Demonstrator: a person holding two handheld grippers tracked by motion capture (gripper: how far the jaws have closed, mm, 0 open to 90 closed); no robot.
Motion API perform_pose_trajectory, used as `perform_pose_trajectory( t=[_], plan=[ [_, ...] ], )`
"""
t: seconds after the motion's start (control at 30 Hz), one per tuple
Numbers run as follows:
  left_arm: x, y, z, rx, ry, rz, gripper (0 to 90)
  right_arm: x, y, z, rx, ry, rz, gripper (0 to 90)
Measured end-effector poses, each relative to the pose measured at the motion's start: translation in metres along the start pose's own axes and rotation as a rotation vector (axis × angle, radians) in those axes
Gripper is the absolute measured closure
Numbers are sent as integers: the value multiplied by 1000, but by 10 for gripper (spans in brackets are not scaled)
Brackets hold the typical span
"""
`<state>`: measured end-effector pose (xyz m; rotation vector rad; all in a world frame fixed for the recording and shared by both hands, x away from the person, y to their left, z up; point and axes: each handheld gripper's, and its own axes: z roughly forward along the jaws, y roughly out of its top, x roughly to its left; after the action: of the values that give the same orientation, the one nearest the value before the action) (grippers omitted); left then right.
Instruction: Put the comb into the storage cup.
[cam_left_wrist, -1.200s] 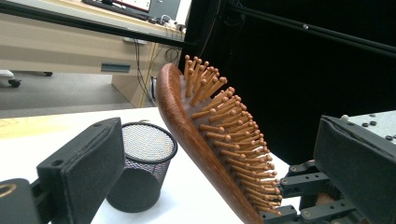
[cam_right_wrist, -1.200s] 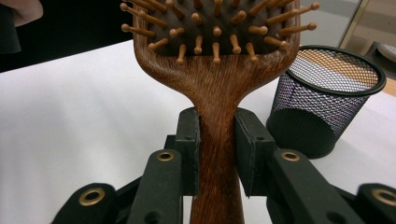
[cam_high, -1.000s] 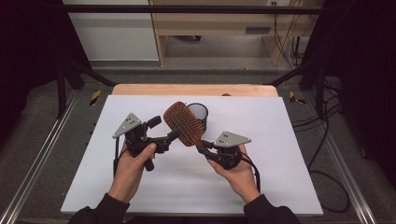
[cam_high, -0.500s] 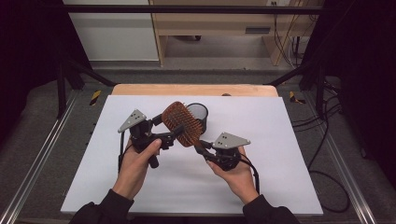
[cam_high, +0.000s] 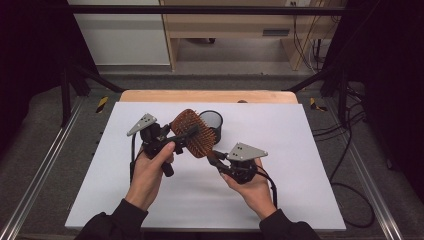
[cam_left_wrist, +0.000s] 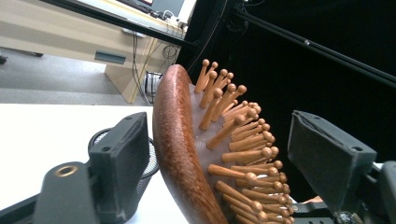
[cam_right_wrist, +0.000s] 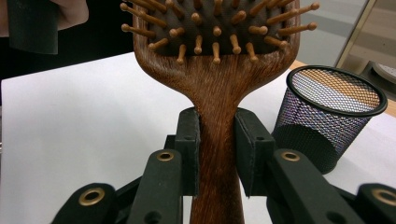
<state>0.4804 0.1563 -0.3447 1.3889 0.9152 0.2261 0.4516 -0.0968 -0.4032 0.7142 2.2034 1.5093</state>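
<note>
A wooden paddle hairbrush (cam_high: 192, 134) with wooden pins is held up above the white board. My right gripper (cam_high: 214, 157) is shut on its handle (cam_right_wrist: 217, 116), with both pads flat against the wood. My left gripper (cam_high: 181, 134) reaches in from the left and its jaws straddle the brush head (cam_left_wrist: 175, 140). Those jaws have just been closing. One pad sits close against the smooth back, while the other pad (cam_left_wrist: 327, 154) stands a little off the pin tips. A black mesh cup (cam_high: 214, 121) stands upright just behind the brush.
The white board (cam_high: 300, 150) lies on a wooden table whose far edge (cam_high: 210, 96) shows beyond it. Metal rails run along both sides. The mesh cup (cam_right_wrist: 327, 112) stands to the right of the brush in the right gripper view.
My left gripper has edged right and up, and its jaws now straddle the brush head and stand narrower. The right gripper and the brush have stayed put.
</note>
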Motion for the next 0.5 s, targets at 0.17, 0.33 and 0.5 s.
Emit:
perform_pose_trajectory(
  t=[0.17,0.33,0.5],
  plan=[
    [2,1,-1,-5,-14,-32,315,1,0,0,-3,-2,-2,729],
    [2,2,-1,0,-12,-46,355,1,0,1,-4,-2,-2,728],
    [3,2,-1,9,-2,-53,388,1,-1,2,-5,-4,-4,728]
  ],
)
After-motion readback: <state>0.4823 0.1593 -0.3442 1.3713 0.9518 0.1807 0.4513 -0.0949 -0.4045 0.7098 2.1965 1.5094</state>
